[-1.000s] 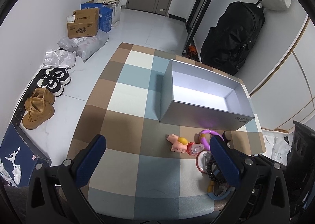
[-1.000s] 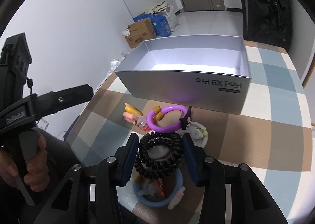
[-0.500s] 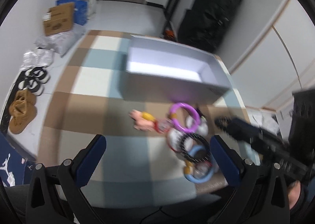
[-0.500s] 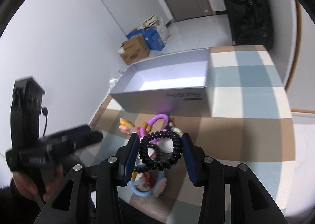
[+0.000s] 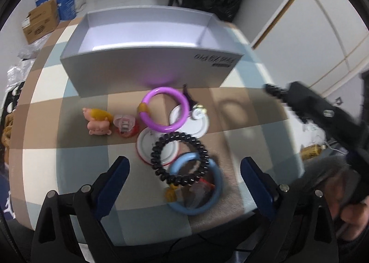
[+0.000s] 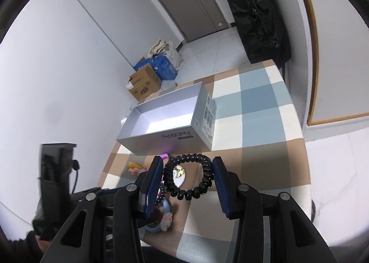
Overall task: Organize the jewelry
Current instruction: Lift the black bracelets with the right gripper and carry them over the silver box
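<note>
My right gripper (image 6: 188, 176) is shut on a black spiral hair tie (image 6: 188, 176) and holds it above the table, in front of the open grey box (image 6: 168, 119). In the left wrist view my left gripper (image 5: 184, 179) is open and empty over a pile: another black spiral tie (image 5: 180, 156), a blue ring (image 5: 196, 184), a purple ring (image 5: 165, 108), round white discs (image 5: 147, 143), a pink pig toy (image 5: 98, 122). The grey box (image 5: 147, 55) stands just behind the pile. The right gripper shows blurred at right (image 5: 276, 92).
The checked table (image 6: 260, 110) ends close below the pile. On the floor at left are cardboard and blue boxes (image 6: 150, 80) and shoes (image 5: 7, 122). A black bag (image 6: 256, 9) hangs by the door.
My right gripper has lifted the black spiral tie up and away from the pile. My left gripper has swung right and now sits over the pile.
</note>
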`<state>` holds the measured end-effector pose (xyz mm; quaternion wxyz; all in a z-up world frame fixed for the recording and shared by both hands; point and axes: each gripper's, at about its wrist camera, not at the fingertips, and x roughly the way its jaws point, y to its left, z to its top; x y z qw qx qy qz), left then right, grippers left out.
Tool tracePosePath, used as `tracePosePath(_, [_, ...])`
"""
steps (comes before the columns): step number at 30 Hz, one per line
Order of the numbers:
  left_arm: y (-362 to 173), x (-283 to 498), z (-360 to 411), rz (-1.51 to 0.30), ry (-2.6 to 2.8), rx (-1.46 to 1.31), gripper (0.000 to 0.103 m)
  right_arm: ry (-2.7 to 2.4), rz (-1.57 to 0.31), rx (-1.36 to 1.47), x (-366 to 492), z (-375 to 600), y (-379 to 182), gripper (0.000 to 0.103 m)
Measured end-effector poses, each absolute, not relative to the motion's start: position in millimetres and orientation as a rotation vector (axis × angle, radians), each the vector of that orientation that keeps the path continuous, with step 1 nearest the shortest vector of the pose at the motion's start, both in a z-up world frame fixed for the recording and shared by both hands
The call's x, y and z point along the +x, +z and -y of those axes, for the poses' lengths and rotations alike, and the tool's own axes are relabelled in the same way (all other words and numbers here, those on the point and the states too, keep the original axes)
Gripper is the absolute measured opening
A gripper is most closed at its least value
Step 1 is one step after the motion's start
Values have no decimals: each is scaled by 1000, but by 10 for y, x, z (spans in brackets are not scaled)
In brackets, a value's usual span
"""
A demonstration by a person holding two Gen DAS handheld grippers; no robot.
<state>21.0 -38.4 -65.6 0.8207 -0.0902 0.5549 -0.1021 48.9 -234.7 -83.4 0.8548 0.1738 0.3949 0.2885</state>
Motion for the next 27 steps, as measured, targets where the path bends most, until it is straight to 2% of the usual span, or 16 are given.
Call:
tracePosePath(4, [-675, 248, 392, -1191, -170, -167, 74, 611, -822, 374, 467, 2394, -818, 43])
tracePosePath(6, [-685, 255, 422, -1185, -158, -147, 71, 613, -821, 375, 455, 2409, -828, 43])
tracePosePath(9, [-664, 267, 410, -1177, -157, -152, 56, 620, -818, 383, 447, 2427, -819, 43])
tracePosePath(10, [-655, 280, 402, -1179, -161, -165, 47, 622, -817, 383, 442, 2425, -816, 43])
tracePosePath(11, [-662, 277, 394, -1181, -168, -182, 45, 624, -817, 382, 443, 2419, -814, 43])
tracePosePath(19, [-596, 257, 165, -1171, -183, -224, 40, 628, -814, 382, 440, 2405, -813, 43])
tracePosePath(27, [-438, 121, 15, -1123, -229, -288, 40, 616, -823, 360, 478, 2373, -831, 43])
